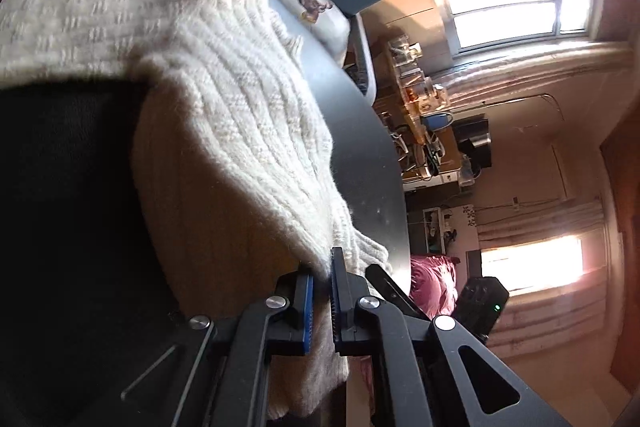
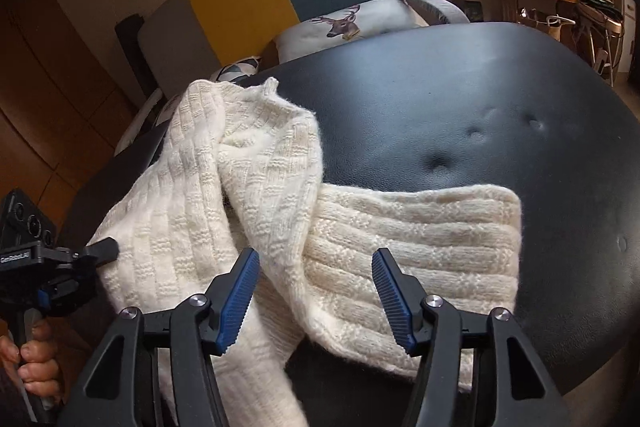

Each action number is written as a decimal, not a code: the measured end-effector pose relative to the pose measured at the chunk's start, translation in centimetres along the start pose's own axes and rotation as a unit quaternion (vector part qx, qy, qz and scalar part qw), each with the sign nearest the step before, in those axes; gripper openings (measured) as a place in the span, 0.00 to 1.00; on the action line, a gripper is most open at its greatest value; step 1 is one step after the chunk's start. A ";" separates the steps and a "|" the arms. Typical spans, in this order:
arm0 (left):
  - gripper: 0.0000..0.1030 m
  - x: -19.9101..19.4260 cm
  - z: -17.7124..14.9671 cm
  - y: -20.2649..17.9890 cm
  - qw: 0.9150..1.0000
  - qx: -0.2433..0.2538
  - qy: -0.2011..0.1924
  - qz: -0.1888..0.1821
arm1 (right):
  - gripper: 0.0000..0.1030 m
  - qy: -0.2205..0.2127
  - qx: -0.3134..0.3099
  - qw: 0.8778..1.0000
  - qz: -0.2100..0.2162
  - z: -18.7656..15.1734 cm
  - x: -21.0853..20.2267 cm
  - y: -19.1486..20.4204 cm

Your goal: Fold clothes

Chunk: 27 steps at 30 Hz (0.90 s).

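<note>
We see a big round black padded table [image 2: 460, 99]. On the near left part of the table lies a thick cream knitted sweater [image 2: 248, 195], partly bunched up. One ribbed part of it lies flat toward the table's middle, and another part hangs off the table's near edge.

We think the sweater is soft, floppy and a bit heavy. It will sag and stretch if we lift it by one spot. The ribbed edges look like the best places to grab.

Our left claw [image 1: 322, 301] is almost closed and pinches an edge of the sweater near the table's edge. Our right claw [image 2: 316, 295] is wide open above the ribbed part, holding nothing.
</note>
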<state>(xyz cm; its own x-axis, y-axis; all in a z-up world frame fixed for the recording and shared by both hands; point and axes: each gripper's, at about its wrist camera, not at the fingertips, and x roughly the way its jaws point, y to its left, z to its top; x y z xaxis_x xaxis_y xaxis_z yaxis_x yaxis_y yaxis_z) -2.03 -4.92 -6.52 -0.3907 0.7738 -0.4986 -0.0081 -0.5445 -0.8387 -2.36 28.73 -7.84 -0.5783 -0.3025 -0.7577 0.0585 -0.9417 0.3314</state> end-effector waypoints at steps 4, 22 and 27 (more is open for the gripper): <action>0.06 -3.3 0.9 1.6 1.000 0.004 -0.026 0.012 | 0.15 0.035 -0.061 0.996 -0.051 0.3 2.9 2.0; 0.36 -16.8 4.5 12.7 0.974 -0.026 -0.133 0.182 | 0.23 0.045 -0.040 0.998 -0.034 2.3 2.3 0.9; 0.49 -17.0 8.4 11.8 0.954 0.016 -0.171 0.246 | 0.41 0.006 -0.065 0.998 0.023 7.1 0.6 3.1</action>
<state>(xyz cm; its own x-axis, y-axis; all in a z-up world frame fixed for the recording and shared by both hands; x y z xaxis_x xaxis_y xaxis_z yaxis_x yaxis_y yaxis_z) -3.26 -27.24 -6.11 -0.6319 0.2748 -0.7247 0.2279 -0.8278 -0.5126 -8.29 26.64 -3.32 -0.5632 -0.3477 -0.7496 0.1904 -0.9374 0.2917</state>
